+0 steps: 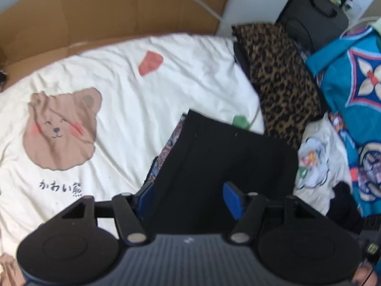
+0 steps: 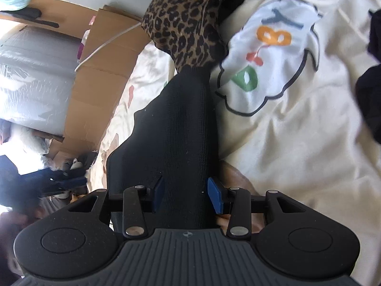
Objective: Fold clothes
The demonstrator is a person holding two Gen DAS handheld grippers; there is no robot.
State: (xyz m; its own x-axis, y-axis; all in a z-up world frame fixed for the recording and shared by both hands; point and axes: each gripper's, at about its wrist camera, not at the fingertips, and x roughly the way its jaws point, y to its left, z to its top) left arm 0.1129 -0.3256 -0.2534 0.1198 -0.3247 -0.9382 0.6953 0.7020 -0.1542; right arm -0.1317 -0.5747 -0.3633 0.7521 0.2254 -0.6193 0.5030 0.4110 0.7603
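Cream bedsheet (image 1: 123, 90) spreads wide; both grippers' fingers (image 1: 145, 196) (image 2: 215, 196) gape around black garment (image 1: 221, 157).

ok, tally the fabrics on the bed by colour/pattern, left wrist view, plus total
Black garment: 1
Leopard-print fabric: 1
Teal patterned fabric: 1
Multicolour print under the black garment, only an edge showing: 1
Cream bear sheet: 1
Total: 5
Another dark piece at the right edge is too unclear to count.
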